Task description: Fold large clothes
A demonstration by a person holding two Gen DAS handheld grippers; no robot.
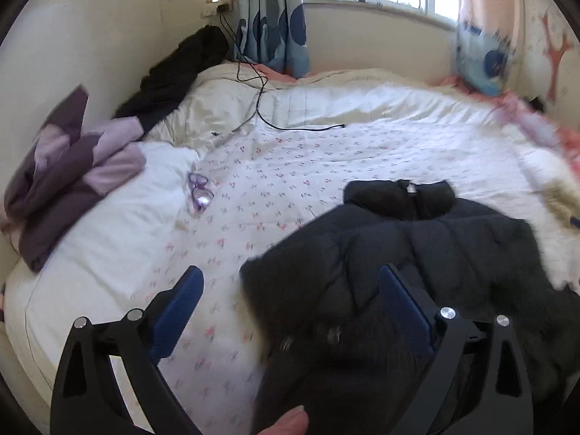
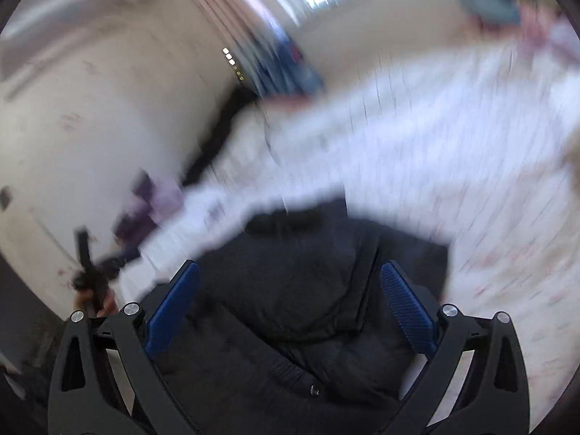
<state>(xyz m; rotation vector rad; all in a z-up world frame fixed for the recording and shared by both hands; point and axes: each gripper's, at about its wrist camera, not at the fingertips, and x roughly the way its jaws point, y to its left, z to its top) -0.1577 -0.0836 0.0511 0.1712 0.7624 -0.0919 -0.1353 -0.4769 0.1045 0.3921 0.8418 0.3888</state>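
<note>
Bedroom, floral-sheeted bed beneath window. Black padded jacket: spread flat at near edge, collar away, laid out for folding. Left tool: fingers apart, empty, above its left hem. Right tool: fingers apart, empty, over jacket; view blurred.

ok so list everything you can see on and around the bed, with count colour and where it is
puffer jacket: 1, black, lying on the near right part of the bed, collar away from the camera
bedspread: 1, white with small pink flowers, covering the bed
purple clothes: 1 pile, dark and light purple, left edge of the bed by the wall
dark garment: 1, black, far left corner against the wall
glasses: 1 pair, purple, on the bed left of centre
cable: 1, black, trailing from the wall socket onto the bed
curtains: 2, pink and blue, either side of the window
left gripper: open, blue pads, above the jacket's left edge
right gripper: open, blue pads, over the jacket
</note>
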